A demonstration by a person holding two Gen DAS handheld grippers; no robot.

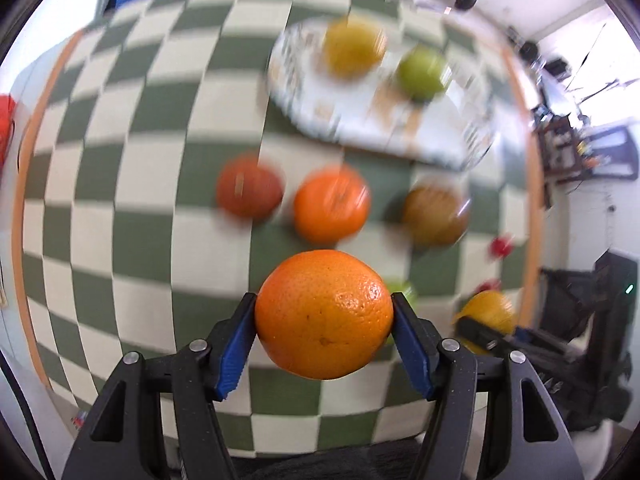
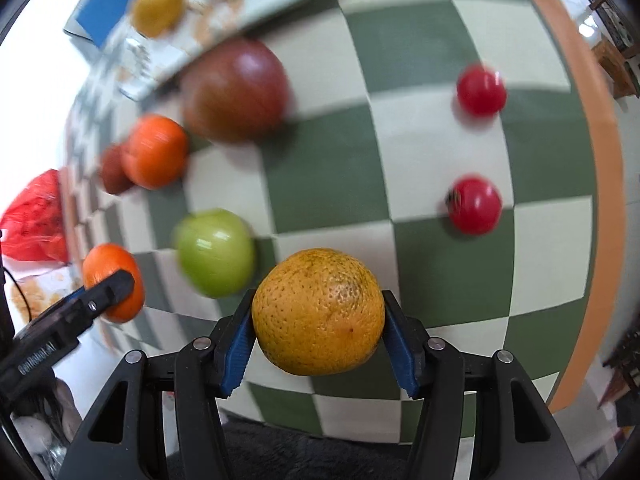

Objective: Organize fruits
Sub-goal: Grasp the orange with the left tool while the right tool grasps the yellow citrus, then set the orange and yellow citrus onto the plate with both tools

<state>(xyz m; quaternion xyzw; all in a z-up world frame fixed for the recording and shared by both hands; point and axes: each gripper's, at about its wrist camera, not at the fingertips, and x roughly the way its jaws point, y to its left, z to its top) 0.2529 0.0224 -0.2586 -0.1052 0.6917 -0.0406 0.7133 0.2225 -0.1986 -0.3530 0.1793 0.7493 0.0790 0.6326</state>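
A: What is the left gripper (image 1: 324,312) carrying?

B: It is clamping a bright orange (image 1: 324,314) between its blue pads (image 1: 236,354), one pad pressing each side. The fruit is hanging above the green-and-white checkered cloth (image 1: 120,208), on the near side of the plate (image 1: 384,136).

A: And the right gripper (image 2: 318,314)?

B: It is gripping a yellower orange (image 2: 318,312) the same way — pads tight on both flanks, lifted off the cloth.

A: What is sitting on the plate?

B: In the blurred left view, a yellow fruit (image 1: 354,46) and a green one (image 1: 422,72) are lying on it, side by side.

A: And short of the plate?

B: A dark red fruit (image 1: 250,186), a tangerine (image 1: 332,204) and a brownish fruit (image 1: 436,214) are lying in a row on the cloth just beyond the held bright orange. In the right view a green apple (image 2: 216,252) is resting well short of the plate — and two small red fruits (image 2: 476,205) are lying far to the plate's right.
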